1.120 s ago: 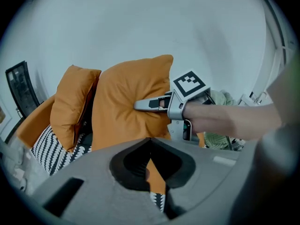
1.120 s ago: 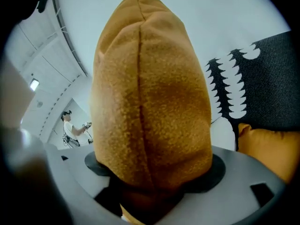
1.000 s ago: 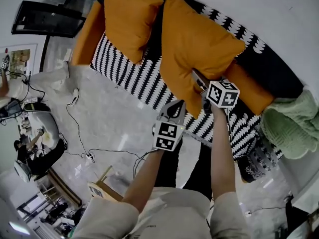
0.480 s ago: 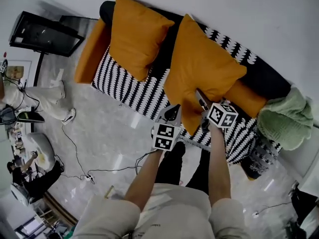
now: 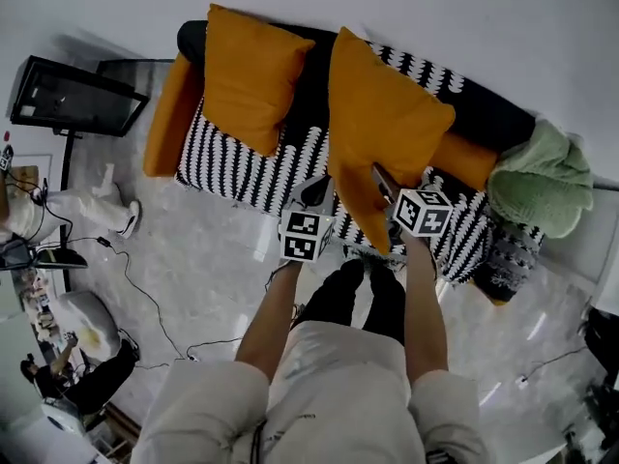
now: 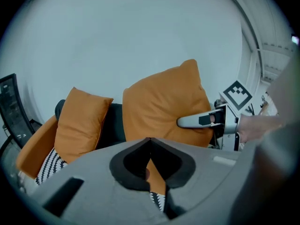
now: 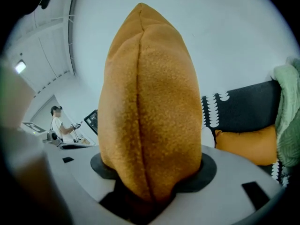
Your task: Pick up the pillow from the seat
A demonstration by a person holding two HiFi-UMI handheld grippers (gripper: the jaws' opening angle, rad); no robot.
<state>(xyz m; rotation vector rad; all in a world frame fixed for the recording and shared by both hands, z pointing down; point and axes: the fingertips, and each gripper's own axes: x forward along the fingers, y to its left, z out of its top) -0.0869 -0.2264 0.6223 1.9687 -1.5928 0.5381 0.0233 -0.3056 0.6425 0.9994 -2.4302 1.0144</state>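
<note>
Currently, large orange fabric pillow [image 5: 387,114] sits pinched between closing jaws of right gripper [image 5: 380,179]. Jaws of left gripper [image 5: 317,186] together, empty.

No legible text, numbers or brand marks in any view. The only print is the black-and-white square marker patterns on the left cube [image 5: 300,236] of the left gripper [image 5: 315,191] and on the right cube [image 5: 422,213] of the right gripper [image 5: 384,184]. They are coded blocks, not letters or digits. One face of the right cube also shows in the left gripper view, same kind of pattern.
</note>
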